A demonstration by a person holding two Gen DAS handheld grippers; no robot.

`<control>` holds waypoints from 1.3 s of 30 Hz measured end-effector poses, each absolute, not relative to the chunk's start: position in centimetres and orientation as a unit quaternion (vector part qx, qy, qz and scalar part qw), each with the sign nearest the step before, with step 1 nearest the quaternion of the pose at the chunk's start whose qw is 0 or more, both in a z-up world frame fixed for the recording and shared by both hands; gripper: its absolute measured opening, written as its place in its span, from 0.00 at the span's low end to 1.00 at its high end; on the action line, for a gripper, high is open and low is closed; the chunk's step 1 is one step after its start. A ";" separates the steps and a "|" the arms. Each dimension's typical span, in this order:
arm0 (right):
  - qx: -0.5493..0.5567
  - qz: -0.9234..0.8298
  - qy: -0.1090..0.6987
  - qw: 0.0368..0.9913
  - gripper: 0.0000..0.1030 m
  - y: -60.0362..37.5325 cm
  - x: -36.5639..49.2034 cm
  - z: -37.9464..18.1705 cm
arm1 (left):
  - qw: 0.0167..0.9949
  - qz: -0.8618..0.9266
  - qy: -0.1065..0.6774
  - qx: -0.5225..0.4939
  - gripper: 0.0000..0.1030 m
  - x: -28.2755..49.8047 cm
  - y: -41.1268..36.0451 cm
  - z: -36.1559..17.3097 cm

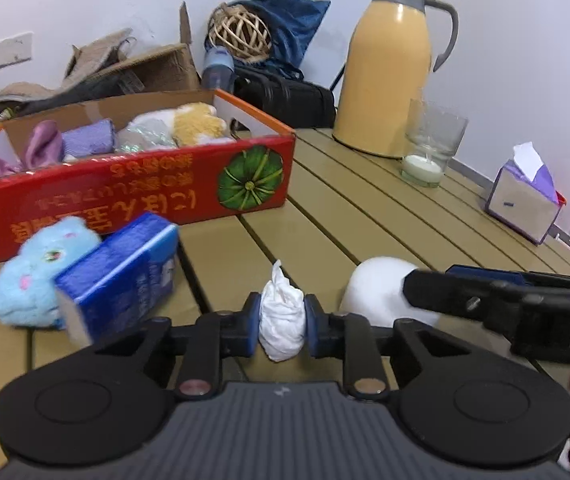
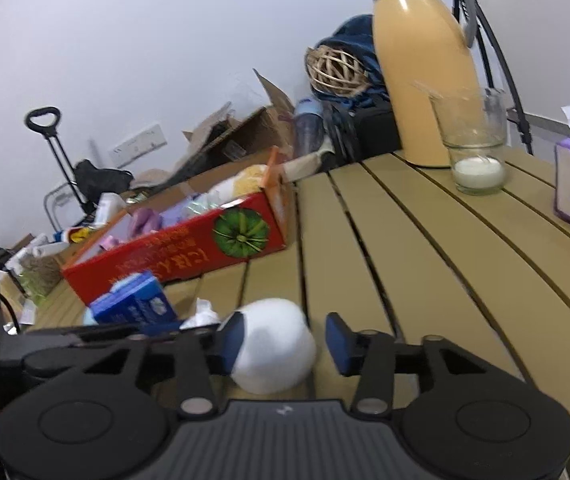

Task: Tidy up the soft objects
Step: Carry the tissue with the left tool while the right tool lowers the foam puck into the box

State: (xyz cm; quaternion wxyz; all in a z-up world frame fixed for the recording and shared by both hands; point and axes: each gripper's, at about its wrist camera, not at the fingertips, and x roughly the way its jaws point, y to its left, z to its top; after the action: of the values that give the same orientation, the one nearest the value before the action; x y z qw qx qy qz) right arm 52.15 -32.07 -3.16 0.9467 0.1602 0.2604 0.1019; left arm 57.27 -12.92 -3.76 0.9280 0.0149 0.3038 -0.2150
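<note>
My left gripper [image 1: 282, 326] is shut on a crumpled white cloth wad [image 1: 283, 320], just above the slatted table. A white foam ball [image 1: 381, 288] lies on the table to its right, and the right gripper's finger reaches over it. In the right wrist view my right gripper [image 2: 281, 344] is open around the white ball [image 2: 273, 346], with the ball against the left pad. The red cardboard box [image 1: 133, 184] holds several soft items. A light blue plush toy [image 1: 41, 272] and a blue tissue pack [image 1: 125, 276] lie in front of the box.
A yellow thermos [image 1: 393, 76], a glass with a candle [image 1: 429, 148] and a purple tissue box [image 1: 525, 200] stand at the back right of the table [image 1: 365, 208]. Bags, cardboard and a wicker ball [image 1: 239, 32] are piled behind the box.
</note>
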 end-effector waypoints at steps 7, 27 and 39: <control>0.081 0.099 0.286 0.950 0.57 -29.0 53.1 -3.6 | 0.948 -0.195 0.251 -0.034 0.22 51.9 -7.7 -0.5; 0.058 0.159 0.211 0.963 0.48 -24.5 41.9 -1.1 | 0.957 -0.136 0.238 -0.093 0.23 40.7 1.0 0.8; 0.076 0.224 0.198 0.951 0.49 -22.3 51.6 5.5 | 0.964 -0.164 0.191 -0.079 0.24 55.0 1.4 7.0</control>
State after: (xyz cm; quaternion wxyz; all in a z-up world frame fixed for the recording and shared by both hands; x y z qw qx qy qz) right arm 51.56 -22.25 5.49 0.9512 0.0764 0.1979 0.2243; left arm 55.00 1.40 6.96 0.9644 -0.0788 0.1915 -0.1644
